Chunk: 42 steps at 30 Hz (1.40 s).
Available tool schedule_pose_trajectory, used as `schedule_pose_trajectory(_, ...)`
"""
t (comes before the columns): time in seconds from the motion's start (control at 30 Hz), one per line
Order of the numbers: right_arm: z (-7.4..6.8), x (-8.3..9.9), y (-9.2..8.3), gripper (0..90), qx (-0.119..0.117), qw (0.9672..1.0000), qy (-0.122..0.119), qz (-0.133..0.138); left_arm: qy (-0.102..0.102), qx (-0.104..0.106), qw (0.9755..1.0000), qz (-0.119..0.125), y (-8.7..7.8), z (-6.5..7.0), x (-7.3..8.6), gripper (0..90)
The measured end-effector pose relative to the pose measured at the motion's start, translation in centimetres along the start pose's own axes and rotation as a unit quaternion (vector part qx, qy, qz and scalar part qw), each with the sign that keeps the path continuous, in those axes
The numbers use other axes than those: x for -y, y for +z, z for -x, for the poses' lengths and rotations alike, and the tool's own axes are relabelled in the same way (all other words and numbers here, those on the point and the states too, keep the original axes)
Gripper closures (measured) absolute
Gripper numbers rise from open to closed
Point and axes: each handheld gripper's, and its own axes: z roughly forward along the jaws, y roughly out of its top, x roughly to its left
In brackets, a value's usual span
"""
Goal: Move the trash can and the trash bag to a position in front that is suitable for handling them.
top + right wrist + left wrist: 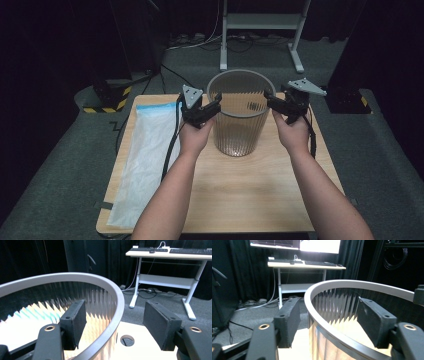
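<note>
A clear ribbed wastebasket [240, 112] with a grey rim stands upright on the wooden table [240, 195]. The left gripper [209, 108] and right gripper [274, 102] straddle opposite sides of its rim, jaws spread, pads off the wall. A folded plastic bag [146, 160] lies well left.

one bin [240, 117], one bag [145, 155], two tongs [216, 107]

The left gripper [328, 322] is holding its two black jaws wide around the bin's [352, 287] grey rim, one inside, one outside.
</note>
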Motion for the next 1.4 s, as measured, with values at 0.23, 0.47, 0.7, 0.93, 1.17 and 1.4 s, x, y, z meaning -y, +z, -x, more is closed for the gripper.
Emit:
schedule_pose_trajectory(0.23, -0.1, 0.7, 0.4, 35.8, -0.018, 0.9997, 0.018, 0.004, -0.046, 0.041, 0.9980, -0.008, 1.1, -0.6, 0.4, 29.4)
schedule_pose_trajectory(0.47, -1.0, 0.8, 0.3, 41.0, -0.023, 0.9995, 0.020, 0.003, -0.051, 0.036, 0.9979, -0.016, 1.2, -0.3, 0.3, 30.9)
schedule_pose_trajectory(0.7, -1.4, 0.8, -0.1, 44.2, -0.017, 0.9996, 0.022, 0.002, -0.040, 0.022, 0.9989, -0.015, 0.3, 0.0, 0.3, 33.2)
schedule_pose_trajectory(0.93, -2.5, 0.7, -0.6, 46.5, -0.021, 0.9995, 0.025, -0.005, -0.047, 0.014, 0.9988, -0.009, -1.1, -0.2, 0.6, 34.3)
schedule_pose_trajectory(1.17, -3.9, 0.8, -1.1, 46.4, -0.023, 0.9994, 0.021, -0.013, -0.029, -0.009, 0.9993, -0.020, -2.7, -0.3, 0.5, 34.5)
schedule_pose_trajectory(1.4, -5.3, 1.3, -2.1, 46.4, -0.032, 0.9992, 0.018, -0.012, -0.021, -0.021, 0.9994, -0.018, -4.9, -0.1, 0.8, 34.5)
